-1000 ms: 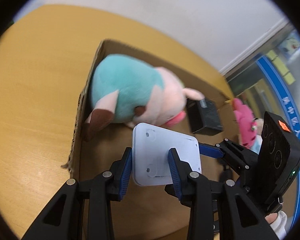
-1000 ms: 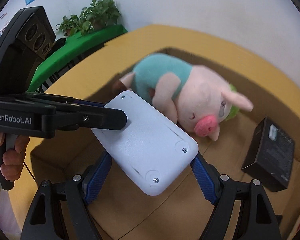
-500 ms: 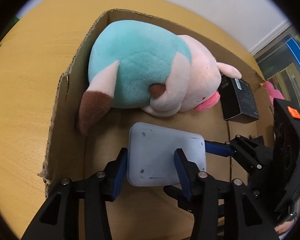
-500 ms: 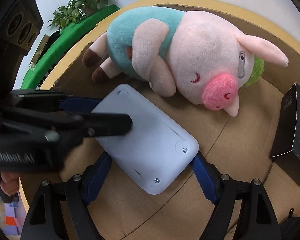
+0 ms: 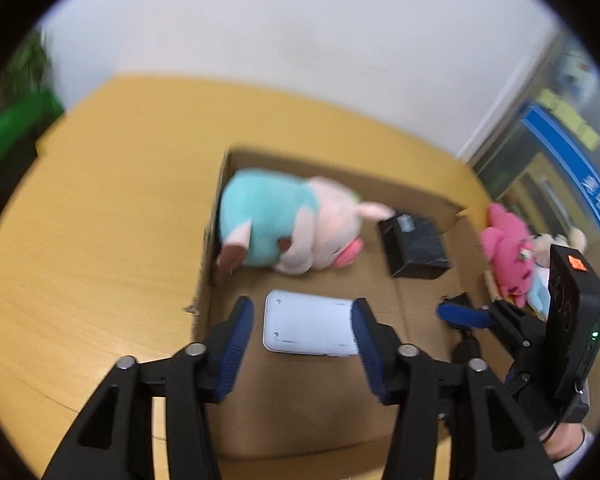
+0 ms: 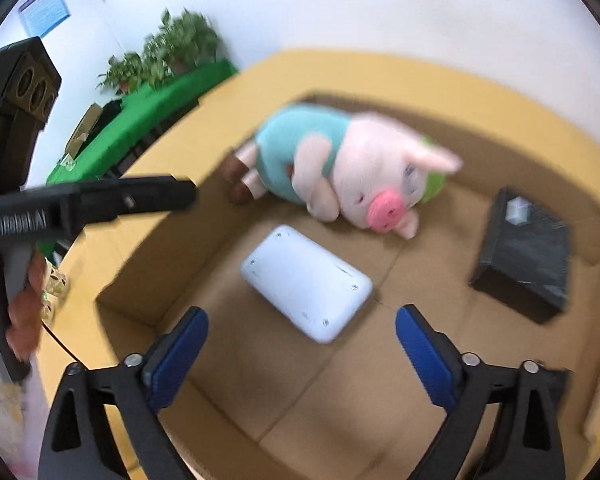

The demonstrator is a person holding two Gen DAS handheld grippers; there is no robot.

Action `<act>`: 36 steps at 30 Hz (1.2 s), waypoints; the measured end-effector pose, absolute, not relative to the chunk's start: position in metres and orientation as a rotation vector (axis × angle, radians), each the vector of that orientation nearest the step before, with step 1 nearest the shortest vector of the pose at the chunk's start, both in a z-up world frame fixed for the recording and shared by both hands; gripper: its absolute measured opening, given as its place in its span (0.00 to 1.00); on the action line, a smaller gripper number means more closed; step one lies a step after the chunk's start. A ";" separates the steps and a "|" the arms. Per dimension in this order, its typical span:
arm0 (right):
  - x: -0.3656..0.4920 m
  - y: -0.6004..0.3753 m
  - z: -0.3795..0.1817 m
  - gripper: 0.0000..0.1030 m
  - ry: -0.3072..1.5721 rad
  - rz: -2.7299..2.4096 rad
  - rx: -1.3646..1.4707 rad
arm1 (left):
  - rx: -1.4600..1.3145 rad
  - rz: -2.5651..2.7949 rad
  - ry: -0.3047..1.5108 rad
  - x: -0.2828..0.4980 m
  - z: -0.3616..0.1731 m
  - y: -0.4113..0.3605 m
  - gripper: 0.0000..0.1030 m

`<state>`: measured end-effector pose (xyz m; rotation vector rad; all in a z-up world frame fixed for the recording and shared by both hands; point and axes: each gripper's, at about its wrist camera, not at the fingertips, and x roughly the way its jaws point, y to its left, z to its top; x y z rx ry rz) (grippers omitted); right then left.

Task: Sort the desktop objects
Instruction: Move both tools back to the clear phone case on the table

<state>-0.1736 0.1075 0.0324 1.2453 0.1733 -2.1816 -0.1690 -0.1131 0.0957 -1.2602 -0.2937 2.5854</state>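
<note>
A white rounded flat device (image 5: pixel 308 329) (image 6: pixel 306 282) lies on the floor of an open cardboard box (image 5: pixel 216 208) (image 6: pixel 148 240). Behind it in the box rests a pink pig plush (image 5: pixel 288 226) (image 6: pixel 340 172) in a teal shirt, and a black carton (image 5: pixel 414 246) (image 6: pixel 526 260) sits to the right. My left gripper (image 5: pixel 303 330) hovers above the device with its jaws opening, pads clear of it. My right gripper (image 6: pixel 302 340) hangs above the box, jaws opening wide, nothing between them. In the left wrist view the right gripper (image 5: pixel 460 316) shows at the right edge.
The box stands on a yellow wooden table (image 5: pixel 80 240). A pink plush toy (image 5: pixel 508 254) with other small toys lies outside the box at the right. Green planters with plants (image 6: pixel 160 76) stand beyond the table's far left. A hand (image 6: pixel 20 312) holds the left gripper's handle.
Both grippers let go of the white device, which now lies on the box floor. Both have opened and pulled up and back from the box.
</note>
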 end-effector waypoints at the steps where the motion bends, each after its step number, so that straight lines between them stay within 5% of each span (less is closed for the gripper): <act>1: -0.160 0.112 0.041 1.00 0.201 -2.232 1.211 | -1.202 2.610 -0.247 -0.155 0.105 -0.111 0.60; 4: -0.112 0.128 0.060 1.00 0.220 -2.387 1.136 | -1.054 2.668 -0.105 -0.110 0.124 -0.103 0.71; 14: -0.017 0.146 0.083 1.00 0.118 -2.643 0.976 | -0.850 2.673 -0.016 -0.026 0.119 -0.050 0.71; 36: 0.005 0.157 0.040 1.00 0.135 -2.611 1.072 | -0.977 2.549 -0.149 -0.018 0.051 -0.054 0.71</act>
